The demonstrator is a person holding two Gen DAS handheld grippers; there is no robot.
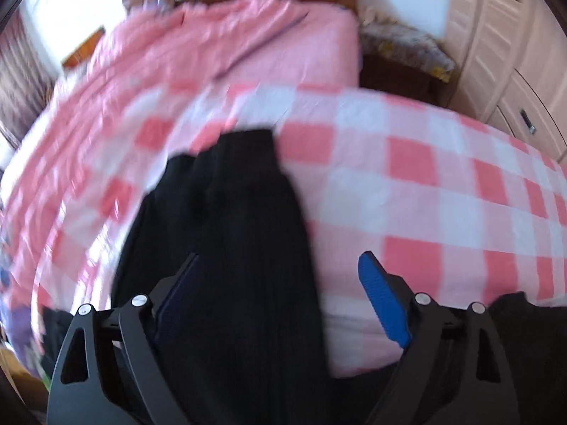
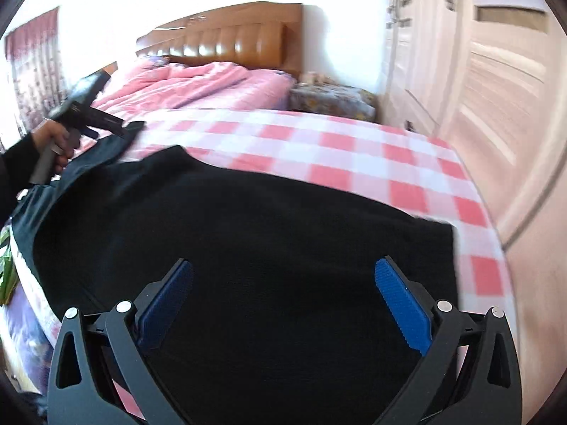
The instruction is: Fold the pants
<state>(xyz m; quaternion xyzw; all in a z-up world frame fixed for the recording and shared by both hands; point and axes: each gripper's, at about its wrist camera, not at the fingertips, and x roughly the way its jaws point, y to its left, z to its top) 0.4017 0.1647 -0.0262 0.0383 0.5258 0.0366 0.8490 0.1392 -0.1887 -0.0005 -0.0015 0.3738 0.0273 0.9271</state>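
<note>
Black pants (image 2: 248, 248) lie spread on the pink-and-white checked blanket (image 2: 354, 156), filling the lower part of the right wrist view. My right gripper (image 2: 283, 262) hovers over them, open wide, and its blue pads (image 2: 400, 304) touch nothing. One pant leg (image 1: 219, 219) runs away from me in the blurred left wrist view. My left gripper (image 1: 280, 258) is open over that leg, its left finger above the cloth and its right pad (image 1: 382, 301) above the blanket. In the right wrist view the left gripper (image 2: 106, 120) appears at the far left, held by a hand (image 2: 56, 145).
A crumpled pink quilt (image 2: 198, 85) lies further up the bed, below a brown padded headboard (image 2: 230, 39). A nightstand under patterned cloth (image 2: 333, 101) stands at the bed's right. Pale wardrobe doors (image 2: 496, 88) line the right side, and a curtain (image 2: 32, 67) hangs at the left.
</note>
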